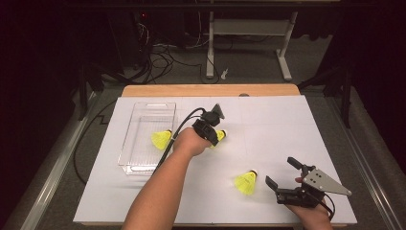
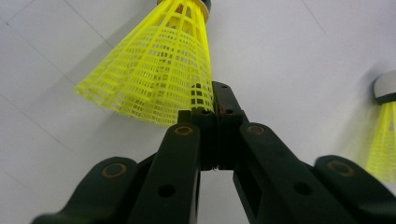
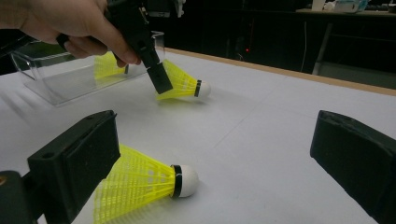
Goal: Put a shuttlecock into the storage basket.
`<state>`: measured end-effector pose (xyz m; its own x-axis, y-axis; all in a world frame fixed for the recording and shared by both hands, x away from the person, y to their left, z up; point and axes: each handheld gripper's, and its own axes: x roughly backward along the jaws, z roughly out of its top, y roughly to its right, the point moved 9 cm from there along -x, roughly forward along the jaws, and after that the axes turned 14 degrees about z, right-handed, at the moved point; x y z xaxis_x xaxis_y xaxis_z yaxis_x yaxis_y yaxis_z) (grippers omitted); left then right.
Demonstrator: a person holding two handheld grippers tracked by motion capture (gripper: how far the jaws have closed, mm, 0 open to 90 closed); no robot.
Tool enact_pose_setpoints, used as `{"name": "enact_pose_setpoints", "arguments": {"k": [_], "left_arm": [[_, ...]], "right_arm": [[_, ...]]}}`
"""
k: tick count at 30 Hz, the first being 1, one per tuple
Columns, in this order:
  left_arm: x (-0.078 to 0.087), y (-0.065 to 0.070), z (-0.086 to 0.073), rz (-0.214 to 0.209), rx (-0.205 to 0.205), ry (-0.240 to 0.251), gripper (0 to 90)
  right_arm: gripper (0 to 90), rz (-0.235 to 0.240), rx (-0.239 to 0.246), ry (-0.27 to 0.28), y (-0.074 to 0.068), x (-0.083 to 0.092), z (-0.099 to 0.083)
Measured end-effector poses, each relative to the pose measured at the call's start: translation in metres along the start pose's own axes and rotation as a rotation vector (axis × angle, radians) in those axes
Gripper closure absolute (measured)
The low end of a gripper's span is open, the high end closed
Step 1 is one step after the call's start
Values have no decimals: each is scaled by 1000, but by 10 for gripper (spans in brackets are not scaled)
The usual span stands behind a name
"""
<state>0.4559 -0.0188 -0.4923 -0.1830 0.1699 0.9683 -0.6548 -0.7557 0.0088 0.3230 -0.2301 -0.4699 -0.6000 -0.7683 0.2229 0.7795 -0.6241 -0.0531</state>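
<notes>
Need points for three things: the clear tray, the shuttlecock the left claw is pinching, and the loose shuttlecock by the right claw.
clear tray (image 1: 139,167), high view, bare front rim.
pinched shuttlecock (image 2: 154,74), left gripper view, yellow mesh skirt.
loose shuttlecock (image 3: 187,181), right gripper view, white cork tip.

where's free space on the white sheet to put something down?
Free: the far right of the white sheet, beyond the right gripper, and the near-left corner below the clear tray. Crowded: the centre, where the left gripper pinches a shuttlecock, and near-right around the loose shuttlecock.
</notes>
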Motion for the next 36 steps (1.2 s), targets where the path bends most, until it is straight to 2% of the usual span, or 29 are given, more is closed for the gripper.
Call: {"name": "enact_pose_setpoints", "arguments": {"k": [6, 14, 20, 25, 32, 36], "left_arm": [[11, 0, -4, -4, -10, 19, 897], [23, 14, -10, -21, -52, 23, 897], [28, 20, -14, -31, -65, 19, 897], [31, 21, -18, -22, -83, 20, 897], [29, 22, -28, -34, -88, -6, 896], [28, 25, -36, -30, -110, -14, 895]], "right_arm": [[21, -1, -1, 0, 0, 0, 0], [21, -4, 7, -4, -1, -1, 0], [21, -3, 10, -7, -1, -1, 0], [21, -4, 10, -8, 0, -1, 0], [21, -7, 10, -7, 0, -1, -1], [21, -8, 10, -8, 0, -1, -1]]}}
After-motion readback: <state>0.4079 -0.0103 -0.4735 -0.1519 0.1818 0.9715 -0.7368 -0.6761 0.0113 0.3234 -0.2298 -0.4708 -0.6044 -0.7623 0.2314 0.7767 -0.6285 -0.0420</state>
